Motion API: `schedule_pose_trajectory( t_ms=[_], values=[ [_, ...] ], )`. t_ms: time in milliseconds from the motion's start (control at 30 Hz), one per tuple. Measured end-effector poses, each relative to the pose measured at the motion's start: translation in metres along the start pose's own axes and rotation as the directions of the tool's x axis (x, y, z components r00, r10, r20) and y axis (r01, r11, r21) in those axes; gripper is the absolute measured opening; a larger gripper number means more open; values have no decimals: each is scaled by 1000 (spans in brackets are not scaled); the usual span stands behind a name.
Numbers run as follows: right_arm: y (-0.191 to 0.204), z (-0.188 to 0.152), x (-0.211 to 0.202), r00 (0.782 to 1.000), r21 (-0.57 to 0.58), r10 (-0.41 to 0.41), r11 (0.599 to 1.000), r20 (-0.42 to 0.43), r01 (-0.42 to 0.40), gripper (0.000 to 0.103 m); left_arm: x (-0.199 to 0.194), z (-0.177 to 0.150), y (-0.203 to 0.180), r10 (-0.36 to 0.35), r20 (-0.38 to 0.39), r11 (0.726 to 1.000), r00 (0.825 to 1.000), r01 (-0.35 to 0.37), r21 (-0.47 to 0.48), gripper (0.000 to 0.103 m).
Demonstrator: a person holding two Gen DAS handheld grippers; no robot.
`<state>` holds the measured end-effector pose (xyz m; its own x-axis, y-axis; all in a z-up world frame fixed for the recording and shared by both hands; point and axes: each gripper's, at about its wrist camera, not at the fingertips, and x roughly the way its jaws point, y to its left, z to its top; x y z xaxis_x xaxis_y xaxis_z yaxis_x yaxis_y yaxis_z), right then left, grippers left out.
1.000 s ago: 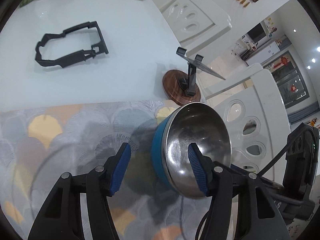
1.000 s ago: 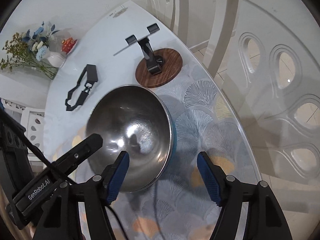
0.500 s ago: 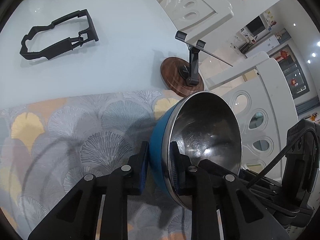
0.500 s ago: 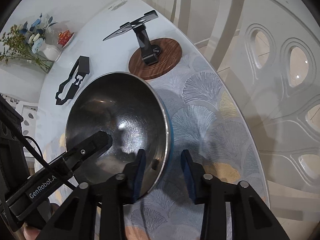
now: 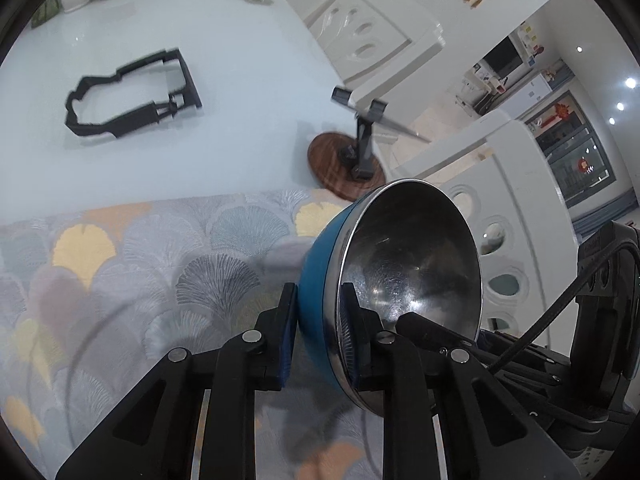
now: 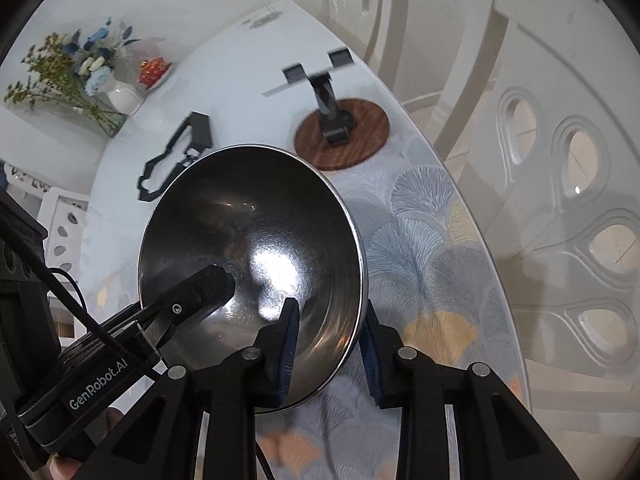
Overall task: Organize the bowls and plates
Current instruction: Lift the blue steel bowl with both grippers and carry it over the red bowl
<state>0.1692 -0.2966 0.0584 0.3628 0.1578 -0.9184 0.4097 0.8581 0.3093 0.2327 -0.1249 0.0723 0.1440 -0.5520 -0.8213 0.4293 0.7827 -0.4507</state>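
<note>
A steel bowl with a blue outside (image 5: 408, 264) is held tilted above the patterned placemat (image 5: 140, 264). My left gripper (image 5: 316, 328) is shut on its rim, one pad on the blue outside and one on the steel inside. In the right wrist view the same bowl (image 6: 256, 248) fills the middle. My right gripper (image 6: 328, 344) is shut on the near rim of it, one pad inside and one outside. The left gripper's finger (image 6: 192, 292) reaches into the bowl from the left.
A black phone stand on a round wooden base (image 6: 342, 132) stands at the table edge past the bowl. A black frame-shaped part (image 5: 132, 96) lies on the white table (image 5: 240, 60). A flower vase (image 6: 120, 96) and a red dish (image 6: 154, 70) are far back. White chairs (image 6: 560, 160) line the right side.
Both grippers closed on the bowl's rim, from wide open a second ago. The bowl has lifted and tilted slightly between them.
</note>
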Motion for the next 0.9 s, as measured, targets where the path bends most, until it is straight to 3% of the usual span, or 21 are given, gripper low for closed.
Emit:
schedule_pose_trajectory(
  t_ms=[300,500,900],
  values=[
    [24,-18,-61,998,-77,-4,997,67,10,29,-57,-16,-23,-18,96,1000,995,18,4,18],
    [37,-43,-99,995,-107,36,994,90,-27,29,-100,-41,-35,-35,178,999,983,37,-12,18],
    [49,-136,-146,994,-157,82,985,70,-70,29,-164,-117,-55,-27,247,999,969,35,-28,18]
  ],
)
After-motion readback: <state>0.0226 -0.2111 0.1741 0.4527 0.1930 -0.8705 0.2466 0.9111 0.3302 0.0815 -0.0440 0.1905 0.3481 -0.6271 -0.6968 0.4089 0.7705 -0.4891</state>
